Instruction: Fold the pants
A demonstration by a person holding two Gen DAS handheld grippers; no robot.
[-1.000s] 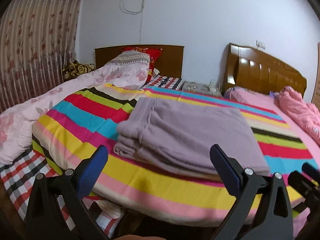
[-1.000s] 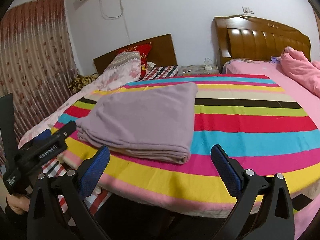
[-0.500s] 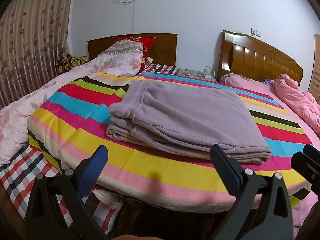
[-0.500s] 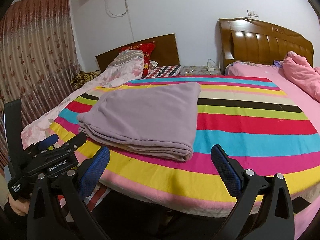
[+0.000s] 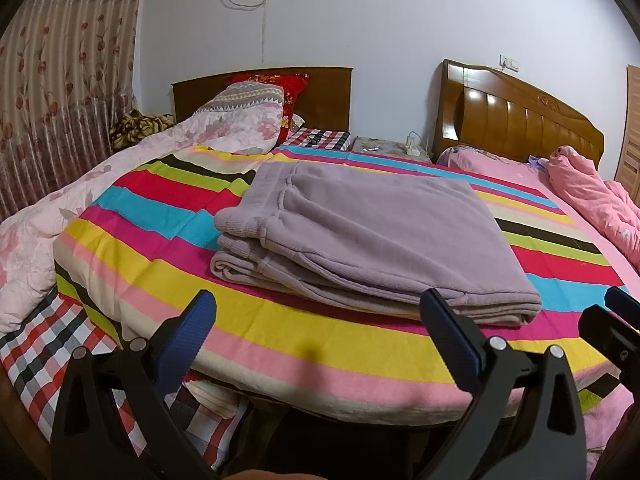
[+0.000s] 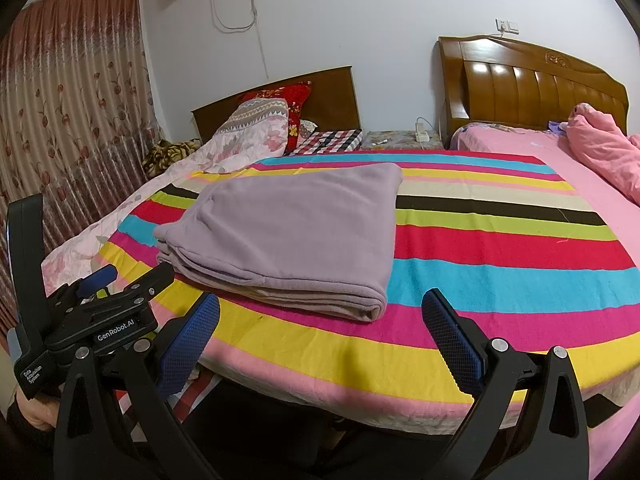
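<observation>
The lilac pants (image 5: 372, 236) lie folded into a flat rectangular stack on the striped blanket (image 5: 280, 336); they also show in the right wrist view (image 6: 288, 236). My left gripper (image 5: 316, 328) is open and empty, held back from the bed's near edge, below the pants. My right gripper (image 6: 320, 328) is open and empty too, off the near edge, with the pants ahead and to the left. The left gripper's body (image 6: 100, 320) shows at the left of the right wrist view.
A pink floral quilt (image 5: 60, 208) and pillows (image 5: 248, 116) lie left. A pink quilt (image 6: 600, 152) lies on the right bed. Two wooden headboards (image 6: 528, 84) and a nightstand (image 6: 400, 140) stand at the wall. A curtain (image 6: 68, 120) hangs left.
Both grippers have drawn back and risen a little from the bed, so the pants look farther off. The pants have not moved. Both stay open.
</observation>
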